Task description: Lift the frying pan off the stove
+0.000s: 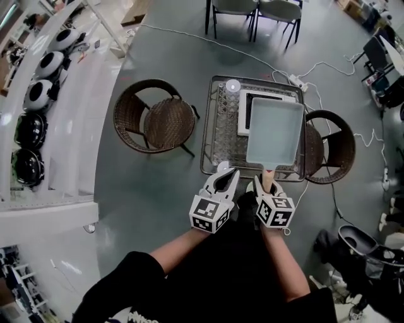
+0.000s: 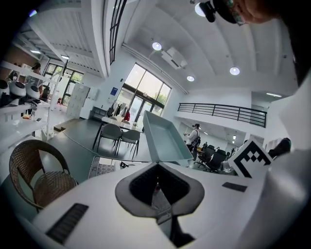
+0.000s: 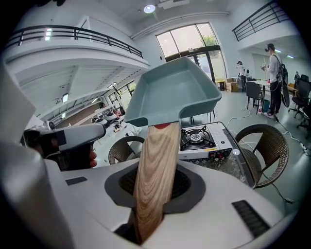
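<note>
A square pale blue-grey frying pan [image 1: 274, 129] hangs tilted in the air above the white portable gas stove [image 1: 243, 113], which stands on the glass table [image 1: 218, 148]. My right gripper [image 1: 267, 185] is shut on the pan's wooden handle [image 3: 154, 170]. In the right gripper view the pan [image 3: 175, 90] is clear of the stove [image 3: 201, 138], whose burner is bare. My left gripper [image 1: 225, 171] hovers at the table's front edge, left of the handle, shut and holding nothing. In the left gripper view the pan [image 2: 165, 138] rises ahead of that gripper [image 2: 158, 194].
Wicker chairs stand left [image 1: 154, 123] and right [image 1: 331, 148] of the table. A small white round object [image 1: 233, 85] sits at the table's far edge. A power strip and cable [image 1: 295, 80] lie on the floor behind. Grey chairs [image 1: 252, 9] stand further back.
</note>
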Motion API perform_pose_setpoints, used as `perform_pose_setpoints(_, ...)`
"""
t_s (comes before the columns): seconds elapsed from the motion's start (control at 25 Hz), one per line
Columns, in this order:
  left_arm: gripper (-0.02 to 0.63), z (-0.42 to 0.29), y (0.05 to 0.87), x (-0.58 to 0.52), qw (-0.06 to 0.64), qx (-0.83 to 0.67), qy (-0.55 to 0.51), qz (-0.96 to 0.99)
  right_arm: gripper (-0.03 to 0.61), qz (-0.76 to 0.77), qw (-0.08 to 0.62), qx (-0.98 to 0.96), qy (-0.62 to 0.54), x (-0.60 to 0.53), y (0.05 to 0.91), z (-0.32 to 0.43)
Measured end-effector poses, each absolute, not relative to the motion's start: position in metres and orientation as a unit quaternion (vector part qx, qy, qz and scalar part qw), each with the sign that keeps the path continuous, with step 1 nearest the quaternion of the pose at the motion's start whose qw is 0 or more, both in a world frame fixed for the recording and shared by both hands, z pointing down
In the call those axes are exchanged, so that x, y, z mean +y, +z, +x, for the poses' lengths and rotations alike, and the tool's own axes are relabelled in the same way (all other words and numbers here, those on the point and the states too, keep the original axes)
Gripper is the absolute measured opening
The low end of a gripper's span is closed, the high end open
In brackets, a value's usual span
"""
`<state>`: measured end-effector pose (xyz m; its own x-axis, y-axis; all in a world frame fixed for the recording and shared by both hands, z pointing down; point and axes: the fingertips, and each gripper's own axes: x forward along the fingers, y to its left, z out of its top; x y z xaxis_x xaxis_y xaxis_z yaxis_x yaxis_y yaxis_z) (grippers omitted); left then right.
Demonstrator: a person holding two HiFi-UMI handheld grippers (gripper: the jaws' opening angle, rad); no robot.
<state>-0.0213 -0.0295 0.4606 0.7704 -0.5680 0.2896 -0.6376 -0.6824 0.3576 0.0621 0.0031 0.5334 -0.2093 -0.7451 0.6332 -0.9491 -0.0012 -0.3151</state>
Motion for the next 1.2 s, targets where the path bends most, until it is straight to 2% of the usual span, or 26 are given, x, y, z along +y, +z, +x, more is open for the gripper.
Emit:
perform_pose_setpoints(0.56,0.008,0.039,0.400,-0.014,0.176,-0.330,0.037,0.927,0.089,0.649,0.080,-0.711,0.257,0.030,0.438,0.139)
perform_pose_setpoints(1.2,0.008,0.111,0.376,0.022,0.138,-0.380,0.016,0.915,0.089,0.645,0.066,-0.724,0.237,0.063,0.426,0.228)
